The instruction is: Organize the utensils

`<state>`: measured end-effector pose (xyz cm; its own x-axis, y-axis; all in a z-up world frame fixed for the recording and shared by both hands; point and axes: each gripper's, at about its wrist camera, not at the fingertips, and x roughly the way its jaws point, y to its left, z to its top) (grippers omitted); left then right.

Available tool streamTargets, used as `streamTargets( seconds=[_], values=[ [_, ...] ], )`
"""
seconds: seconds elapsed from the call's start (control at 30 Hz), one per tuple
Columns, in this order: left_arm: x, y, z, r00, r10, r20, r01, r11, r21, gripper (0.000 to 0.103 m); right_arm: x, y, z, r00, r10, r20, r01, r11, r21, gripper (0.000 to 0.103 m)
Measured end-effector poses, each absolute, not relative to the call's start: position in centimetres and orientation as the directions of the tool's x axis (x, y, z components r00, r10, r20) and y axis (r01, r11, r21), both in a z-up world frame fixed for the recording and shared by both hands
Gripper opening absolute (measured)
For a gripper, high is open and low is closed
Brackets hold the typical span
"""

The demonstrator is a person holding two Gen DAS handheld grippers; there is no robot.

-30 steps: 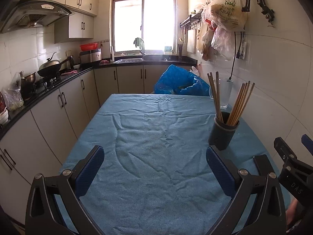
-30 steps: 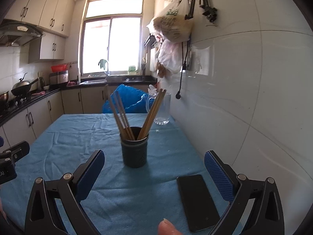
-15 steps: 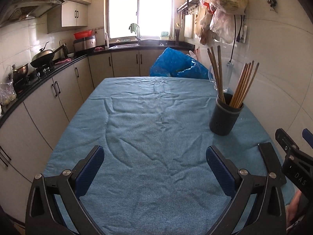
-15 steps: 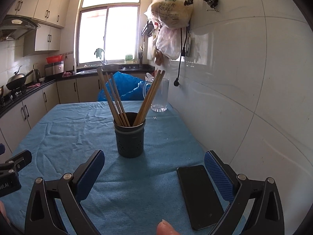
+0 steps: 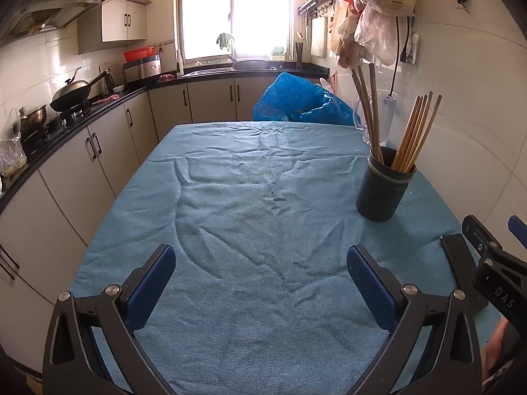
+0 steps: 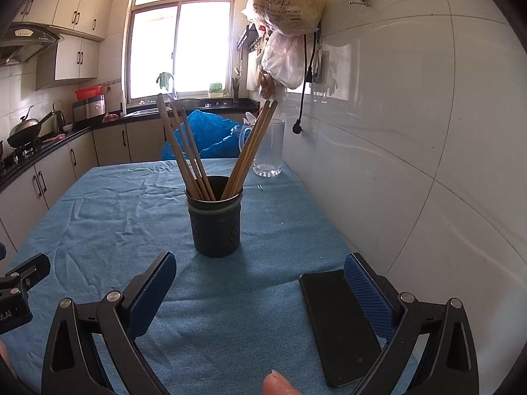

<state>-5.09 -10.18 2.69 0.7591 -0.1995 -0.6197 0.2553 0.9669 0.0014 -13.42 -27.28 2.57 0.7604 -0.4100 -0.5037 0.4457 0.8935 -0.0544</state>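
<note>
Right gripper (image 6: 260, 283) nearer chopstick holder (image 6: 215, 220)

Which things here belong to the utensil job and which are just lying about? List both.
For the job:
- chopsticks, two bunches leaning apart
- dark holder they stand in
- left gripper and right gripper, both open and empty

Lying about:
- black phone on the blue cloth
- glass jug
- blue bag
</note>
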Motion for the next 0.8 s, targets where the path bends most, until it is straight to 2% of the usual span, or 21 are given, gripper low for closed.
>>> streamTargets(
  seconds=[0.8],
  values=[
    [-5.01,-10.55,2.19,0.751,-0.195,-0.631,0.258,0.966,0.01,0.103,-13.25,-27.86,1.82,0.745,-0.407,-0.529,0.45,0.891,-0.052,0.103]
  ],
)
